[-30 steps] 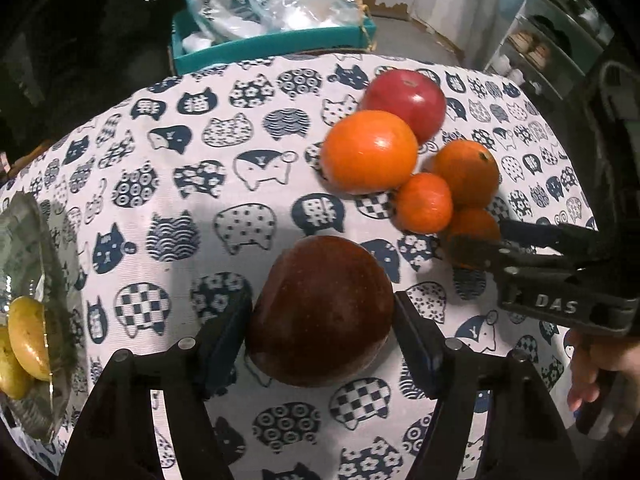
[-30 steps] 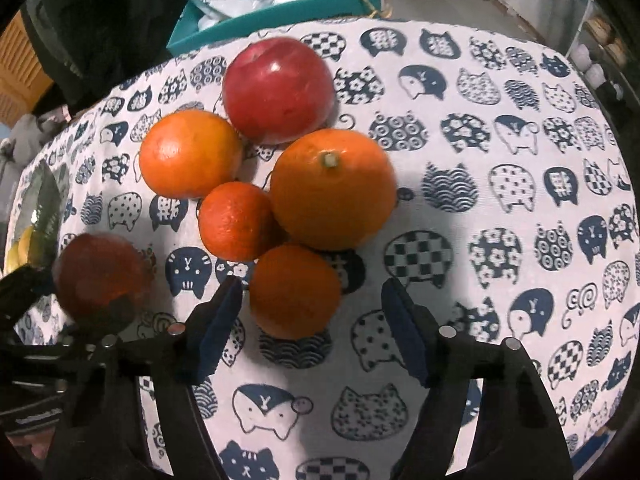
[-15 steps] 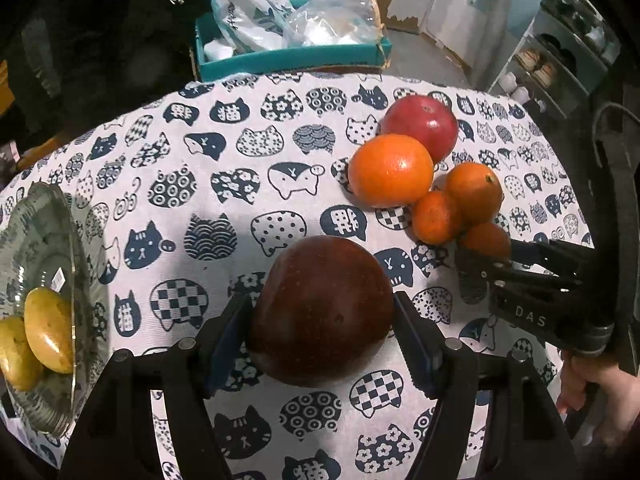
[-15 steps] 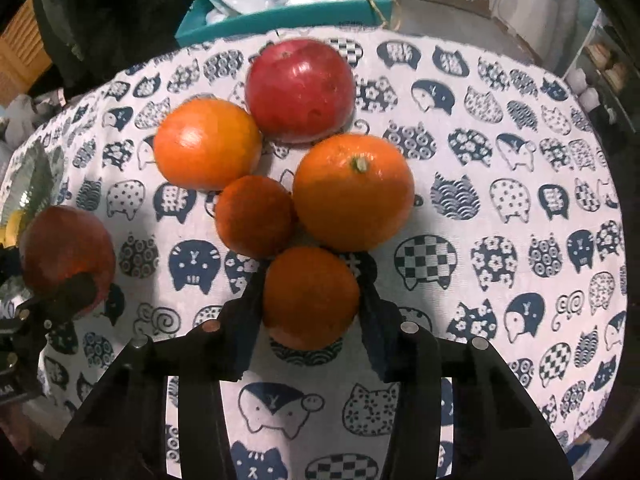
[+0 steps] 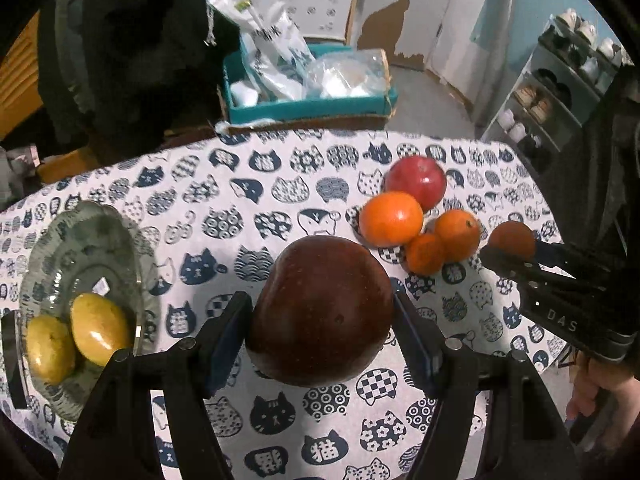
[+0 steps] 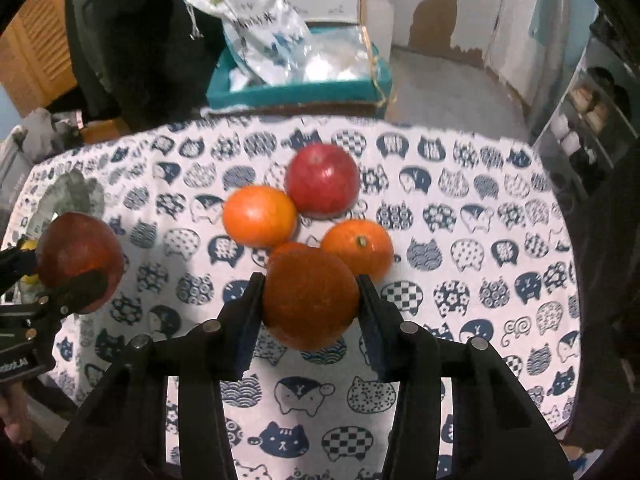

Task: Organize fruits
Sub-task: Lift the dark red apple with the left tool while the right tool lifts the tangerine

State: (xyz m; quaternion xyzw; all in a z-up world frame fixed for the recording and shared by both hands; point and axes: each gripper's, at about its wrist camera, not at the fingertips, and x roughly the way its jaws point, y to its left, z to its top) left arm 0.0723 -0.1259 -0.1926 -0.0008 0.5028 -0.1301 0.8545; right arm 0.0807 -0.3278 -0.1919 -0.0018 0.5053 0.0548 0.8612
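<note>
Left wrist only: clear glass bowl [image 5: 84, 240] is holding 2 yellow-green fruits [image 5: 100, 328].
Left gripper [image 5: 320, 320]: is clenching the large dark red apple [image 5: 320, 312] above the cat-print tablecloth [image 5: 240, 200].
Right gripper [image 6: 310, 304]: is gripping a small orange mandarin [image 6: 310, 296], lifted.
Right wrist only: mandarin's grip is showing clearly.

A white tablecloth printed with navy cat faces [image 5: 256, 184] covers the table. Beyond its far edge sits a teal cardboard box [image 5: 308, 108] stuffed with crinkled white plastic bags [image 5: 272, 48]. At far right, a grey shelf rack [image 5: 560, 92] holds shoes.
</note>
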